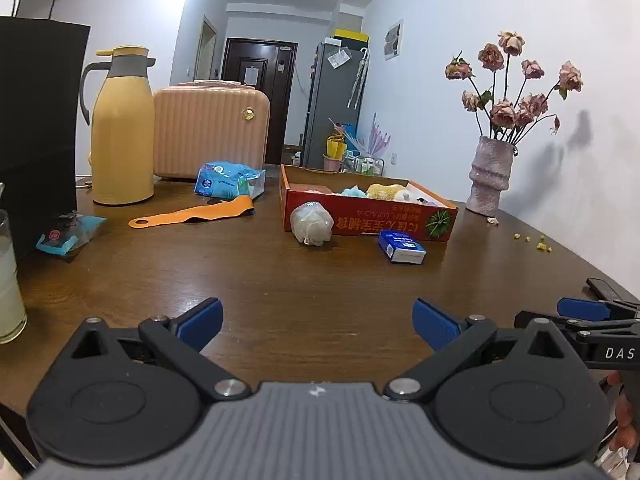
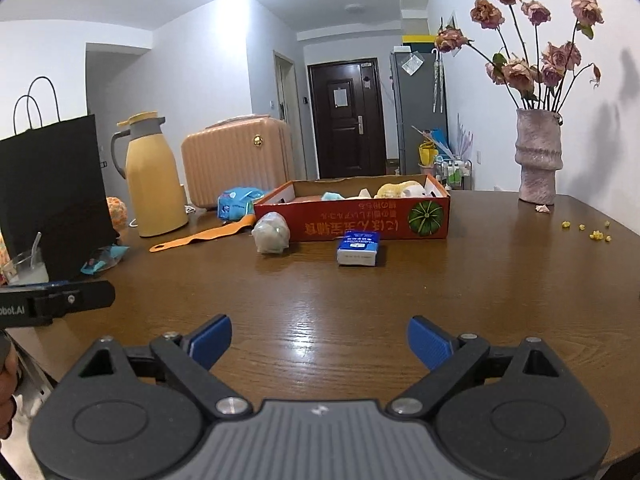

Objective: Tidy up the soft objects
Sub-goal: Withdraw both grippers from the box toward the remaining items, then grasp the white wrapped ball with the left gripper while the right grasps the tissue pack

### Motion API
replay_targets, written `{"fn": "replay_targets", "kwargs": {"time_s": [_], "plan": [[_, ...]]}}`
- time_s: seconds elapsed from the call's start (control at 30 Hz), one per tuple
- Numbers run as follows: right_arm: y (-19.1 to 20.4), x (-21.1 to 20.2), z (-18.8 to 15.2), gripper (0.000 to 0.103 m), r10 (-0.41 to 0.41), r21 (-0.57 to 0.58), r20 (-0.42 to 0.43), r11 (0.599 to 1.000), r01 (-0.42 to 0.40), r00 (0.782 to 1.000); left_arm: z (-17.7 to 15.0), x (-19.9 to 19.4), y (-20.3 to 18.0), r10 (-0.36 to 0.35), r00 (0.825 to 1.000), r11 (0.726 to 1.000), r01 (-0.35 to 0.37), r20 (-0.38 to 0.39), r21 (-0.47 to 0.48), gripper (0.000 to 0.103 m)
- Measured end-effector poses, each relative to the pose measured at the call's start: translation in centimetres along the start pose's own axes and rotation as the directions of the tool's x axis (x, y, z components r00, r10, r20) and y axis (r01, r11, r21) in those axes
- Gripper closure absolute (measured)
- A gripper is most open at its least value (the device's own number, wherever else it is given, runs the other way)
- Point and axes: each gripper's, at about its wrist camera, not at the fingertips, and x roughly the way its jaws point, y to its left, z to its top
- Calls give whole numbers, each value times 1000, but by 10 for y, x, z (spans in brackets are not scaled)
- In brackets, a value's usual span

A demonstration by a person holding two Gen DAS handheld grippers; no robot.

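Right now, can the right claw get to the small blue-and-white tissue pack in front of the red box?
Probably yes. The right claw is open and empty, and only bare wooden table lies between it and the small blue-and-white tissue pack. The red cardboard box sits behind the pack, not across the approach.

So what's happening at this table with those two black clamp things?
A person holds a claw in each hand to tidy soft things into the red cardboard box. Both the left claw and the right claw are open and empty, hovering over the wooden table. Some soft items already lie in the box. A bagged soft toy and a blue tissue pack sit on the table just in front of it.
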Motion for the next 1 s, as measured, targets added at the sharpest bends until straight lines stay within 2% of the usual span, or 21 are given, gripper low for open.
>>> {"fn": "replay_targets", "kwargs": {"time_s": [0.23,0.4,0.67,0.83,1.0], "plan": [[-19,35,16,9,-7,33,-42,999,9,999,10,40,-3,-13,999,1000,13,-52,5,0],[-34,68,31,16,-5,50,-87,999,10,996,26,84,-7,-22,996,999,25,-81,27,0],[-55,138,66,18,17,41,-120,999,-12,993,60,161,-17,-57,993,995,65,-105,78,0],[-60,188,81,20,30,13,-146,1000,-28,989,78,217,-16,-45,992,992,58,-120,108,0],[-66,235,95,26,54,18,-172,999,-52,984,88,272,-11,2,987,989,21,-158,144,1]]}}
